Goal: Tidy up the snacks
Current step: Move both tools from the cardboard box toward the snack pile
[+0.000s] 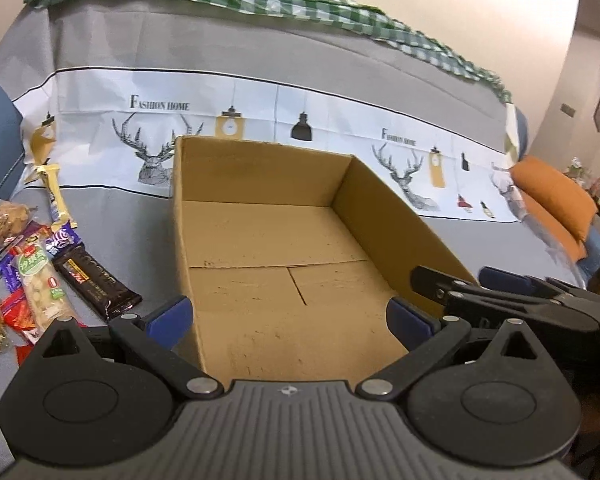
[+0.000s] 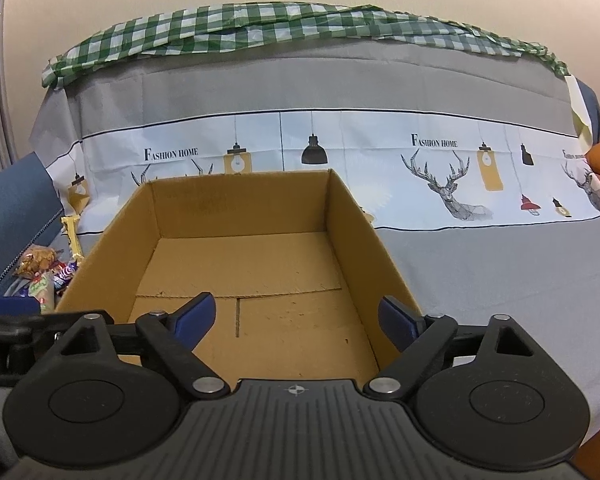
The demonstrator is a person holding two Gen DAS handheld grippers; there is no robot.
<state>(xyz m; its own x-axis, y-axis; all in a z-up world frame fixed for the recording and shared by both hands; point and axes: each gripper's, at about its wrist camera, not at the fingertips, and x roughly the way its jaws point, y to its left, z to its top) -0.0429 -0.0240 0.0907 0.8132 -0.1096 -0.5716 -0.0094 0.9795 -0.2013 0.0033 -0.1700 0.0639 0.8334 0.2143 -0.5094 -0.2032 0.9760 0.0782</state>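
Both our tongs spread wide, nothing between the fingers. Left tongs point(image 1: 290, 320) and right tongs point(image 2: 296, 320) hover side by side over the near end of the open cardboard box point(image 1: 260, 236), which sits straight ahead of both. Snack pile point(image 1: 32, 276) lies left of the left tongs, just beside the box's left wall: dark chocolate bar point(image 1: 98, 282) nearest the box, white-and-green pack point(image 1: 42, 292) next to it, yellow stick pack point(image 1: 58, 196) further ahead. Everything rests on the grey deer-print cloth point(image 2: 480, 272). Orange cushion point(image 1: 552, 200) far right of the left tongs.
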